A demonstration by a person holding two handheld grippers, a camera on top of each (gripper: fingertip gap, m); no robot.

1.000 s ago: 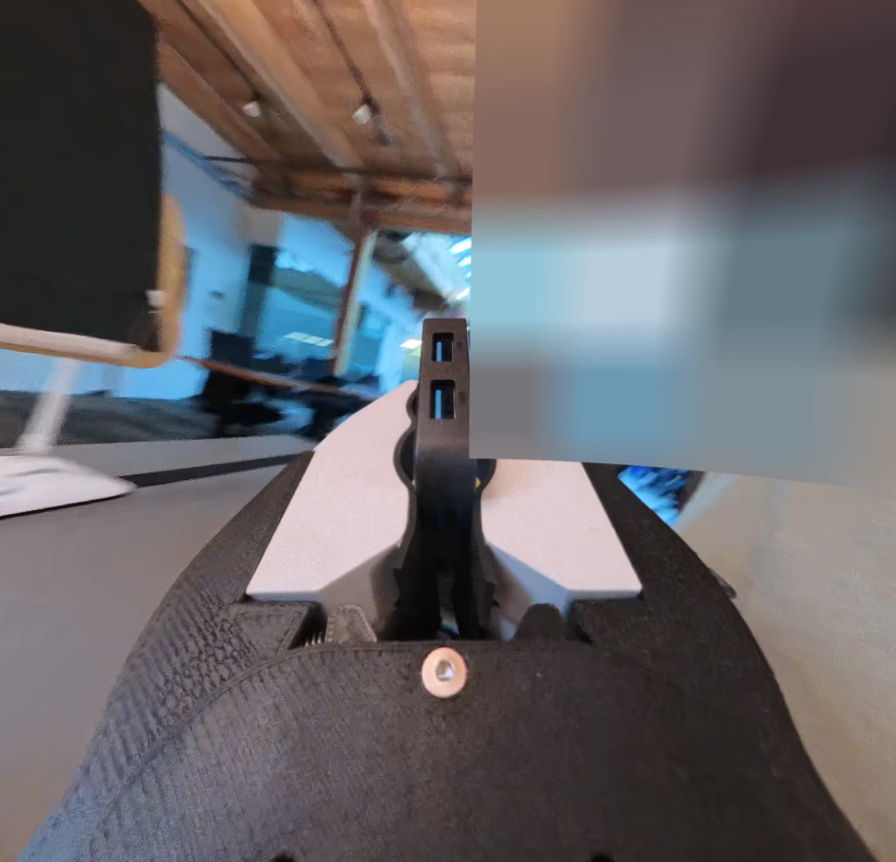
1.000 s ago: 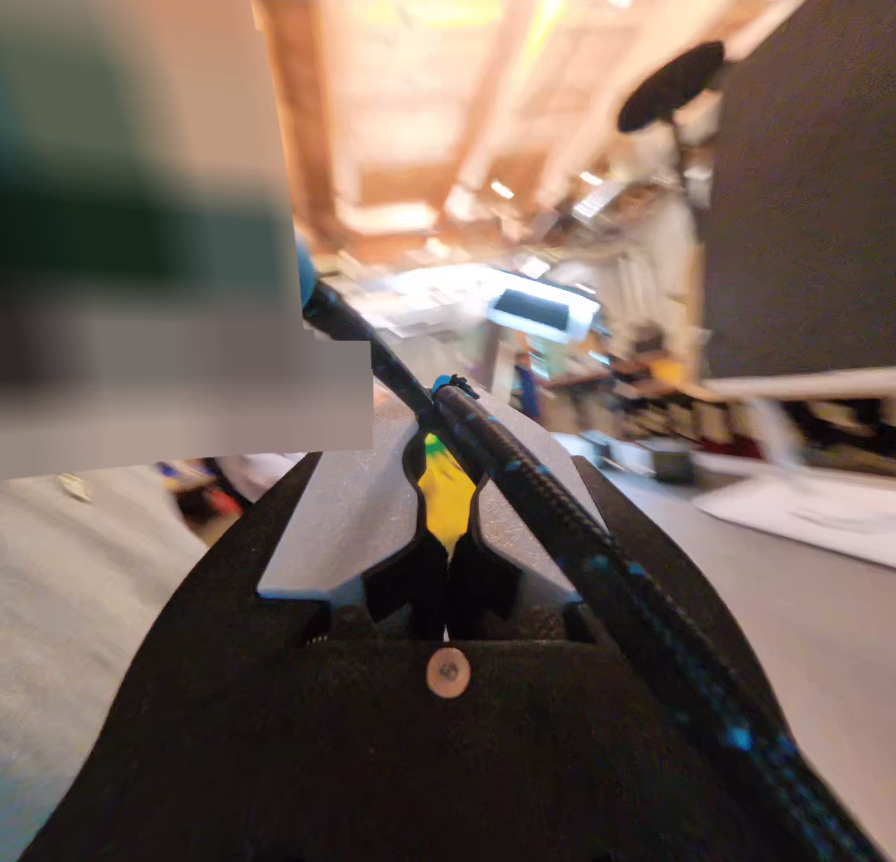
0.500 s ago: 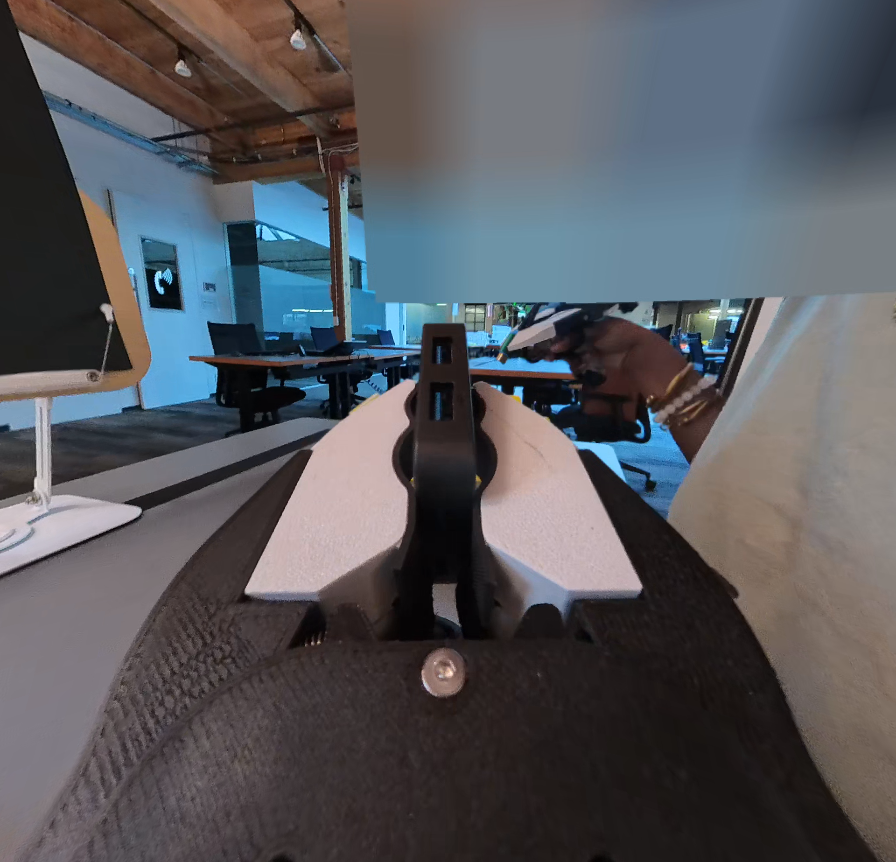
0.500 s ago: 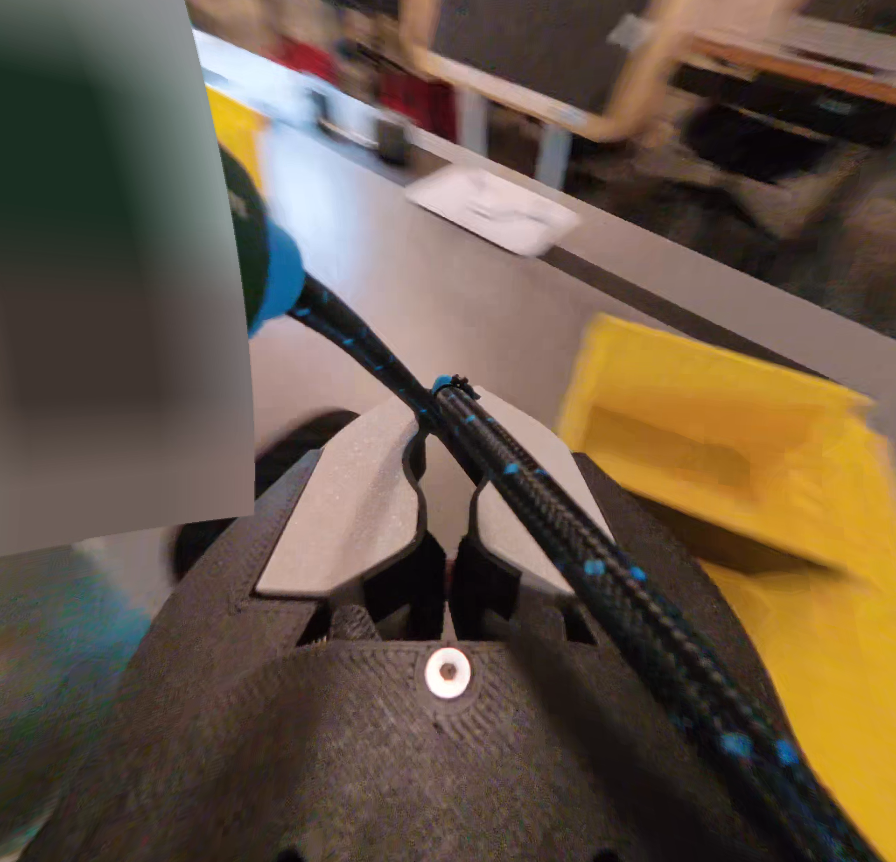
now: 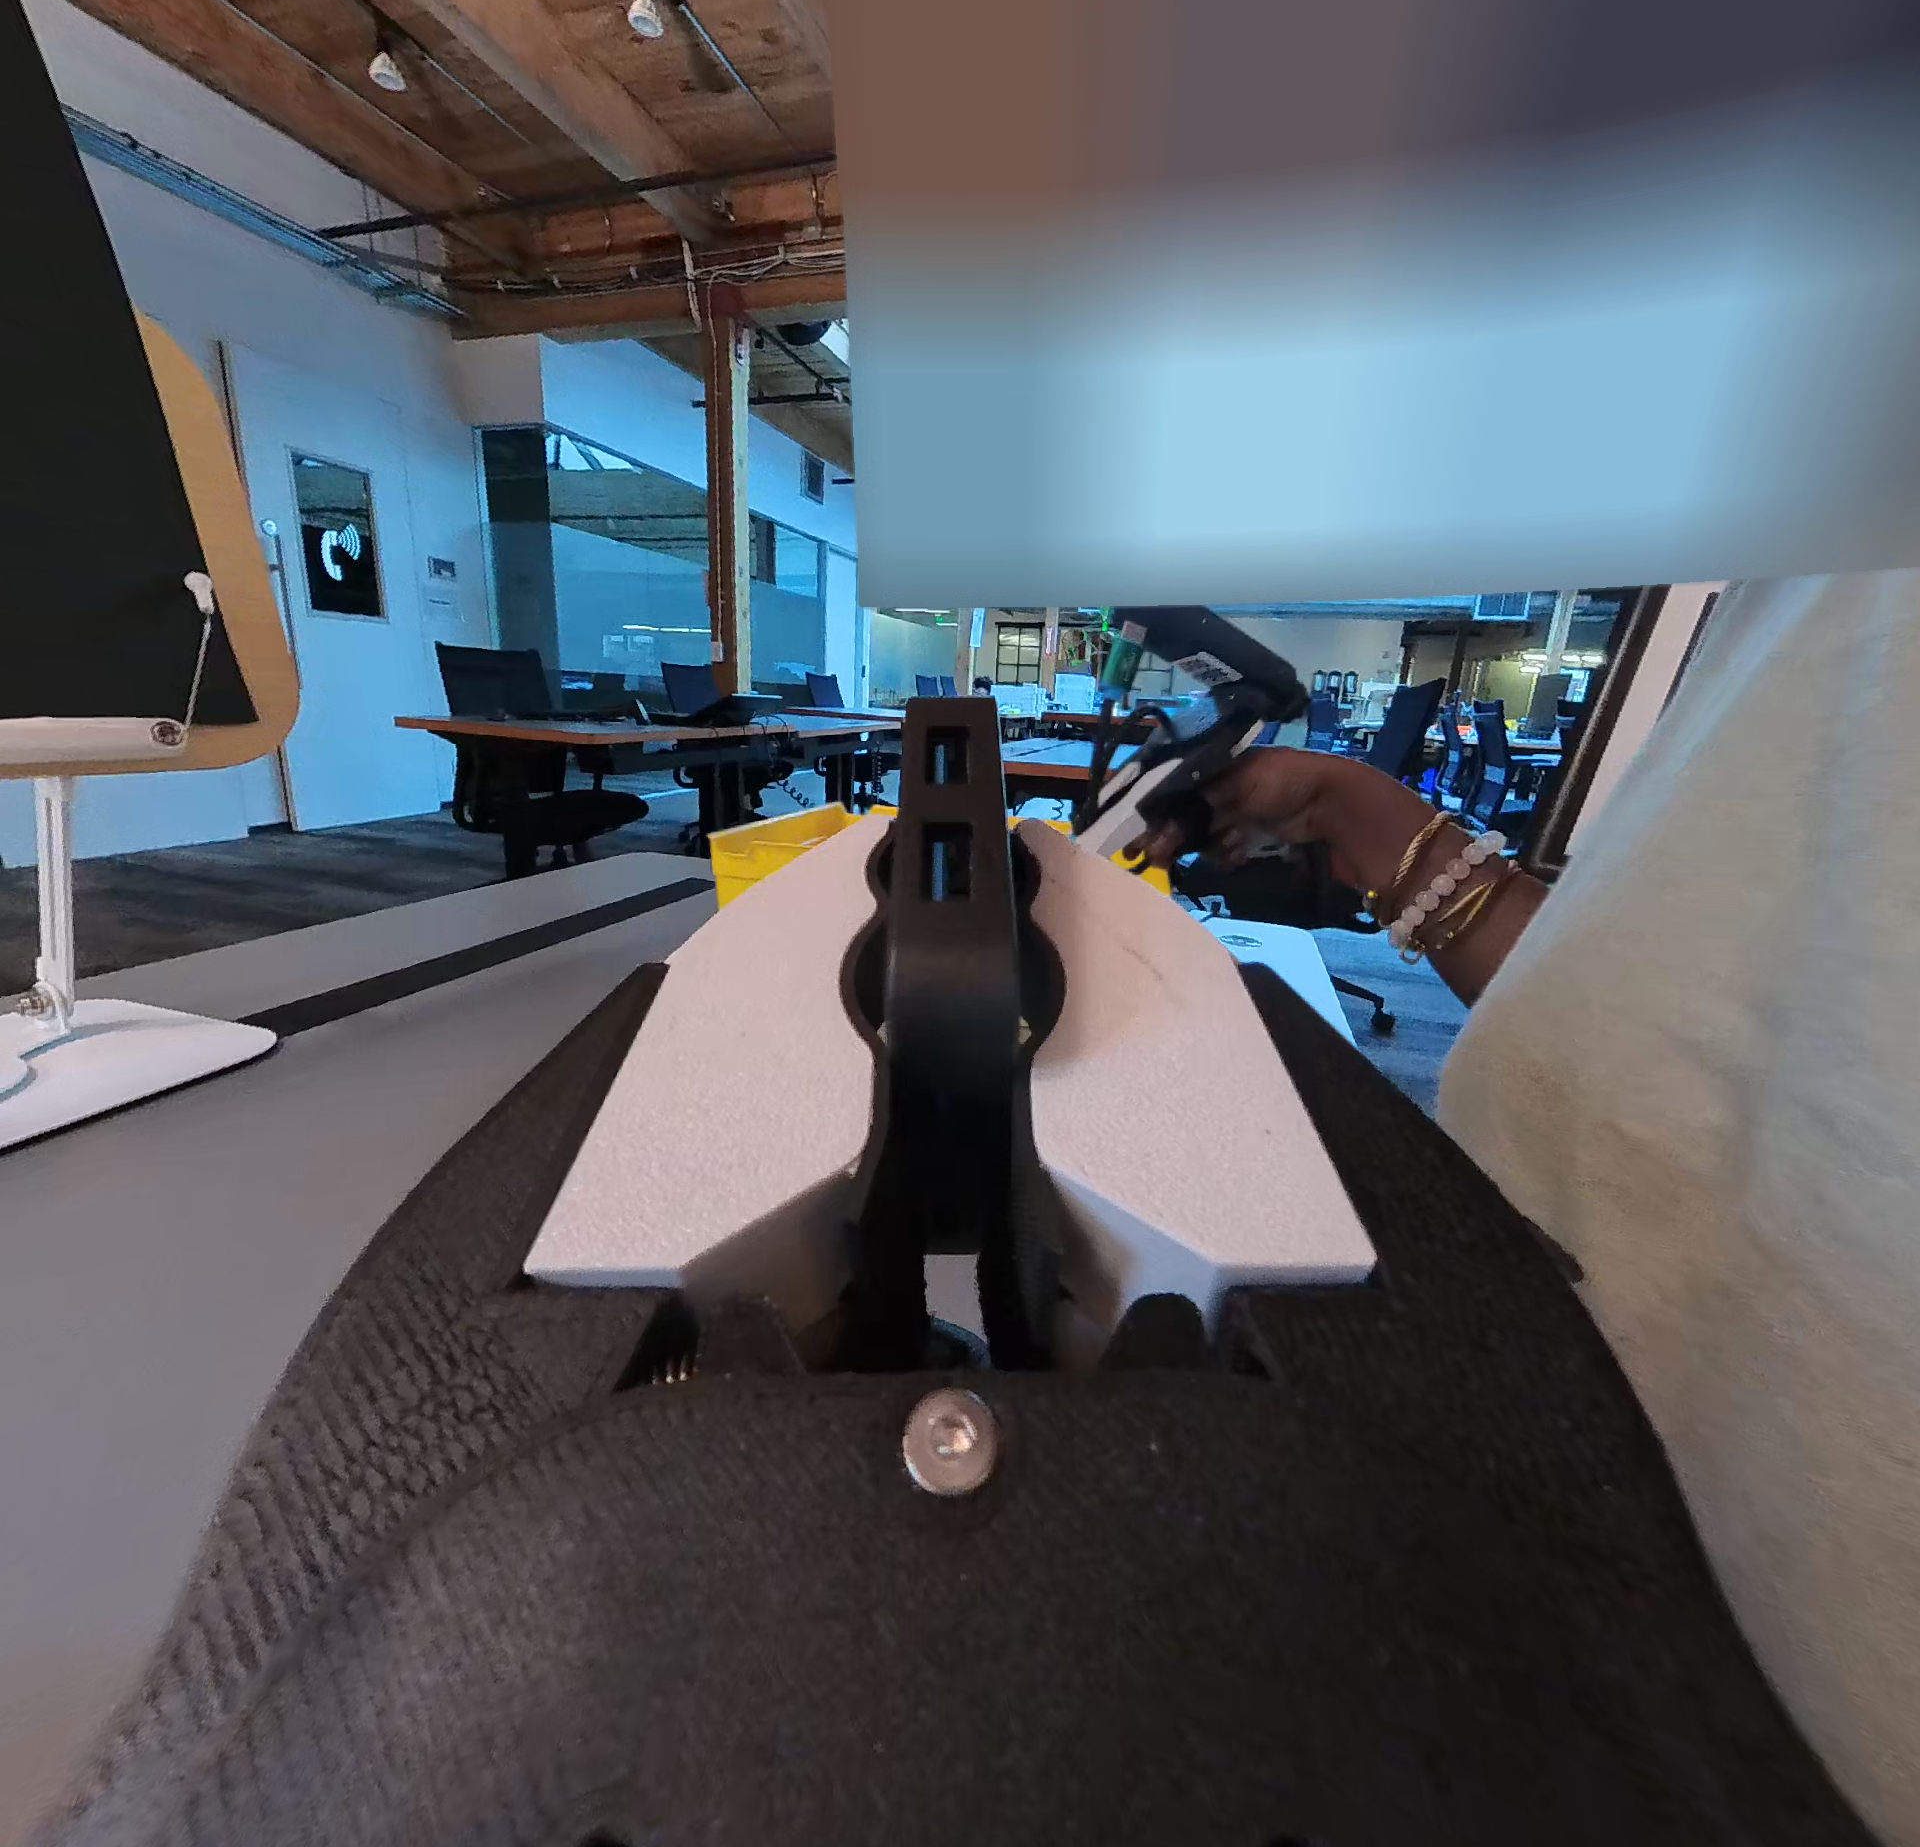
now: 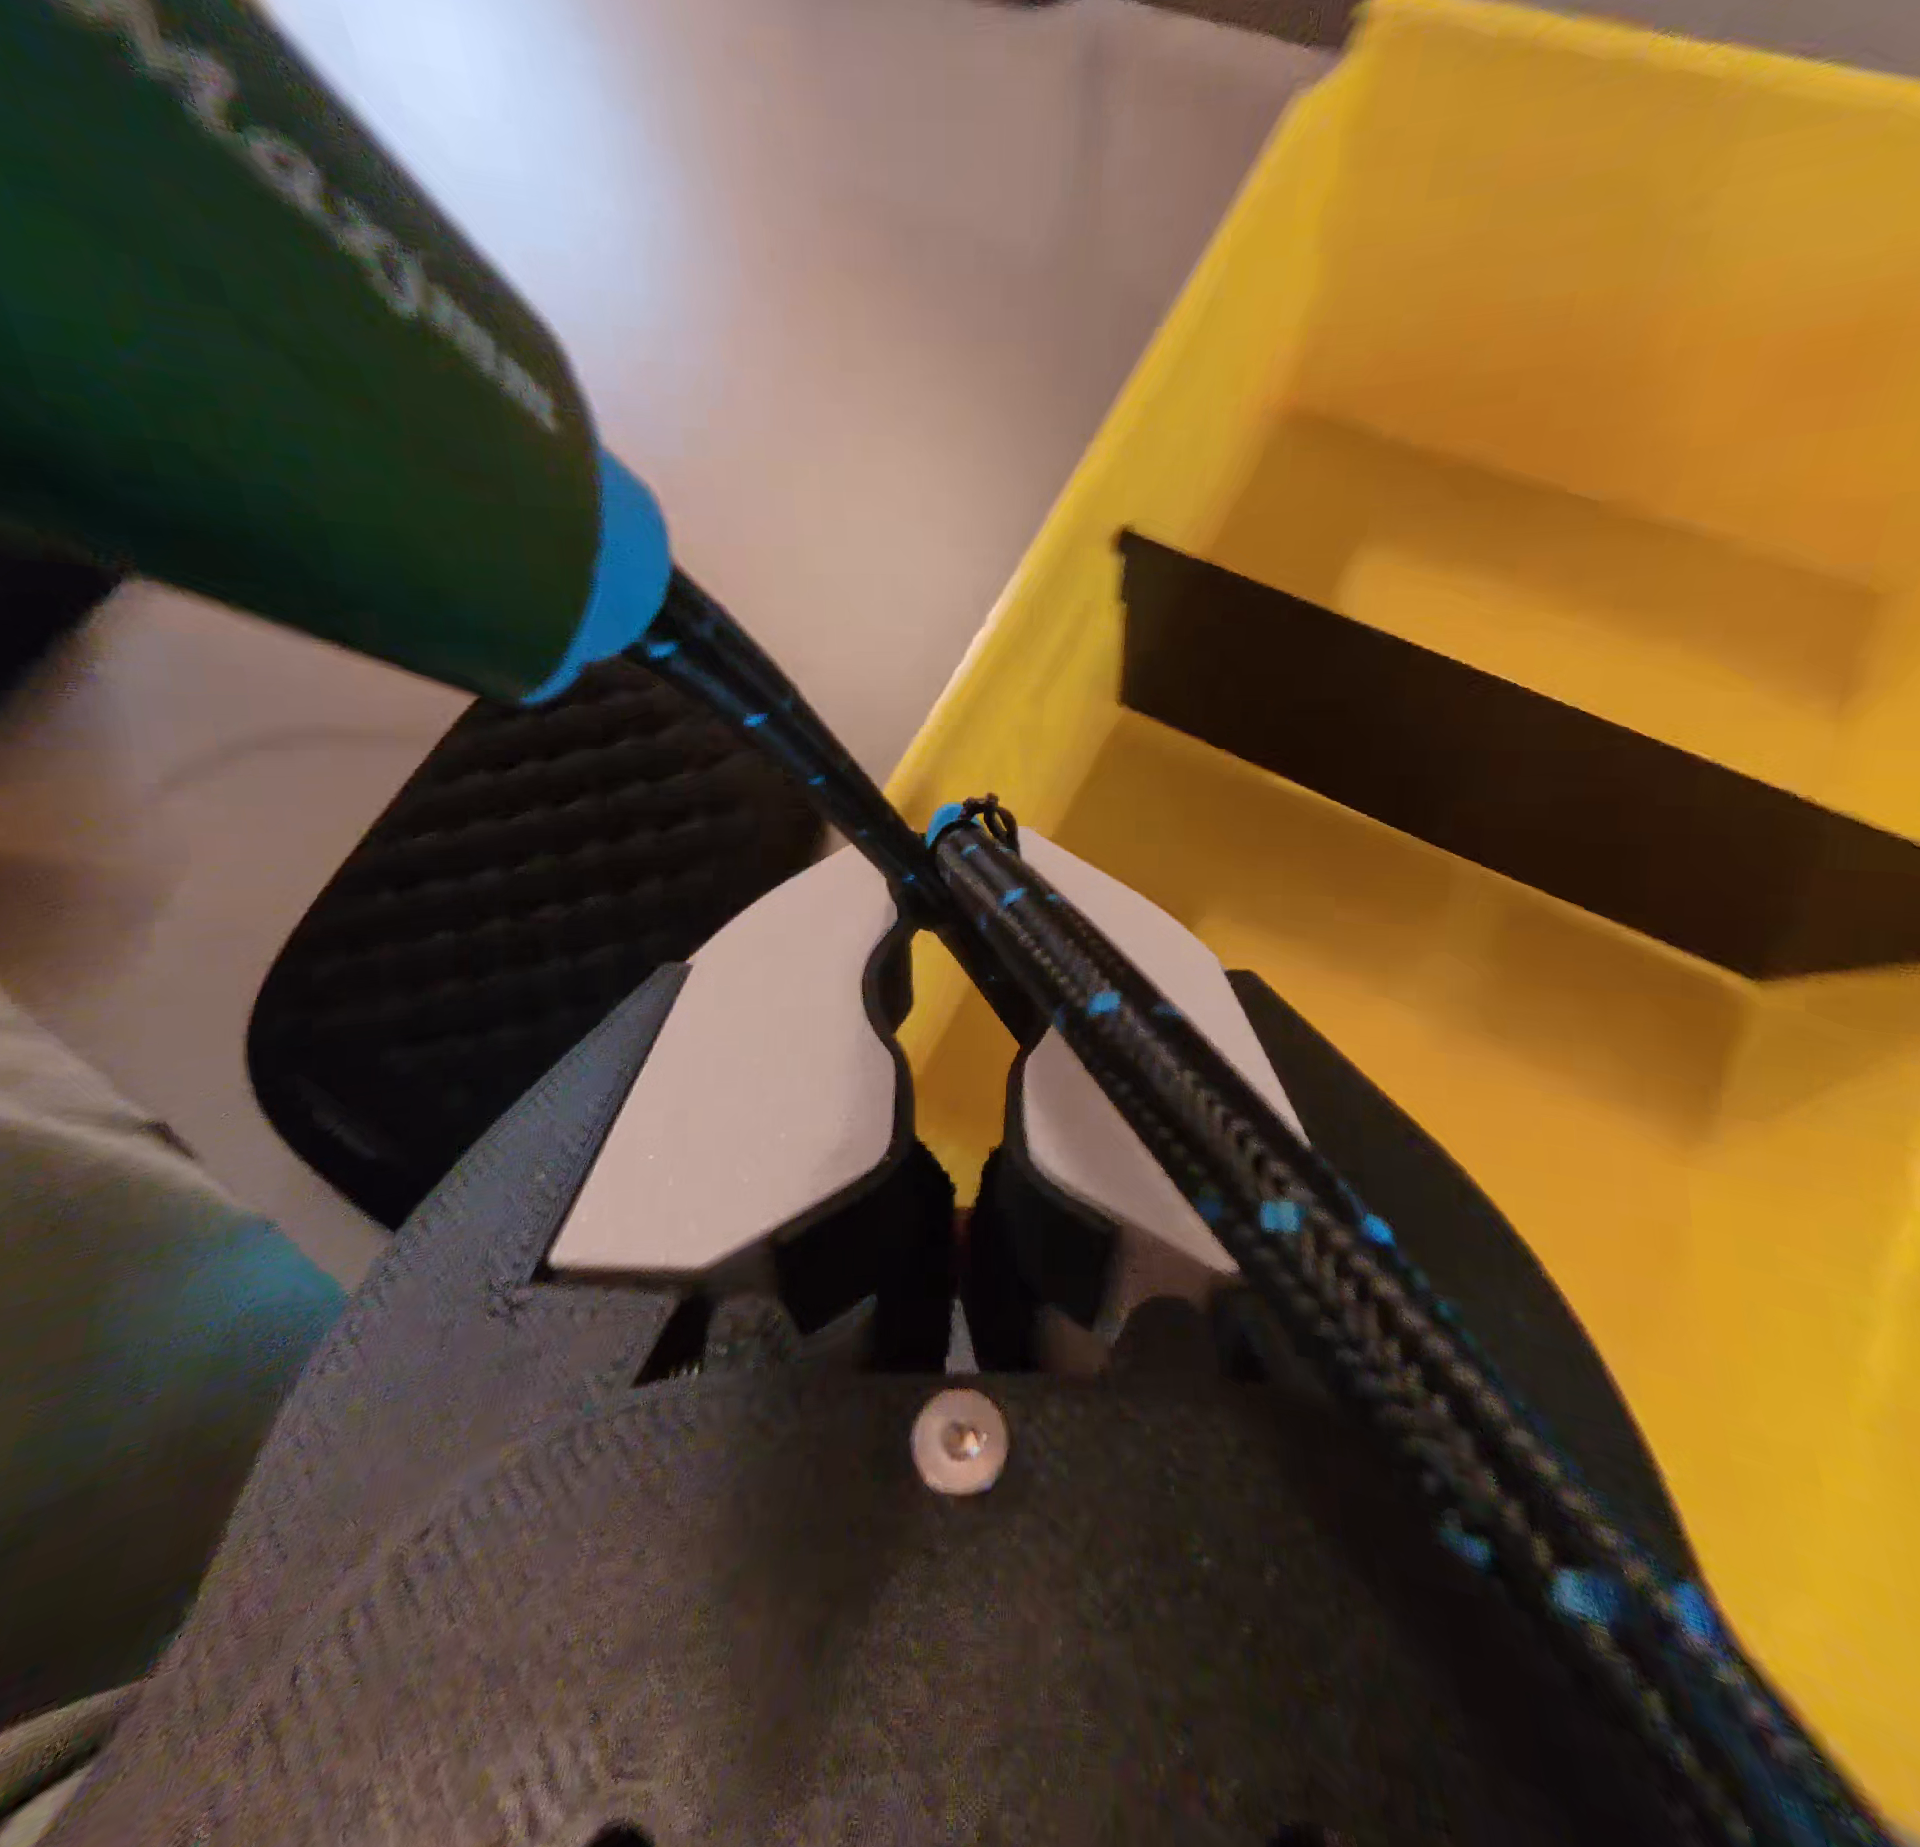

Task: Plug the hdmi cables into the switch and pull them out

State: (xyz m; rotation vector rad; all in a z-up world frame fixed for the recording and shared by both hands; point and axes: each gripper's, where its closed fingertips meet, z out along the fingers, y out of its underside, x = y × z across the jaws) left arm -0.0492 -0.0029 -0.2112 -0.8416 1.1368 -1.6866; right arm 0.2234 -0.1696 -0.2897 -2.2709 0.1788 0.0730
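In the left wrist view my left gripper (image 5: 951, 852) is shut on the black switch (image 5: 948, 966). The switch stands upright between the white fingers (image 5: 748, 1059), two rectangular ports showing at its top. My right gripper (image 5: 1164, 769) shows farther off in a person's hand, above the yellow bin (image 5: 774, 852). In the right wrist view my right gripper (image 6: 940, 904) is shut on the braided black-and-blue HDMI cable (image 6: 1226, 1153) near its fingertips. The cable's dark plug (image 6: 312, 343), with a blue collar, sticks out to the upper left. The plug's metal end is out of view.
The yellow bin (image 6: 1558, 1122) with a black divider (image 6: 1507, 758) lies right under the right gripper. A black textured oval object (image 6: 499, 924) lies on the grey table (image 6: 831, 291). A white stand (image 5: 114, 1059) with a black panel stands at the left. The person's light sleeve (image 5: 1714, 1174) is close on the right. The grippers' ends are close to 35 cm from one another.
The right gripper has tipped down from facing the room to looking at the table and yellow bin, still holding the cable. The left view has steadied; the switch stays gripped.
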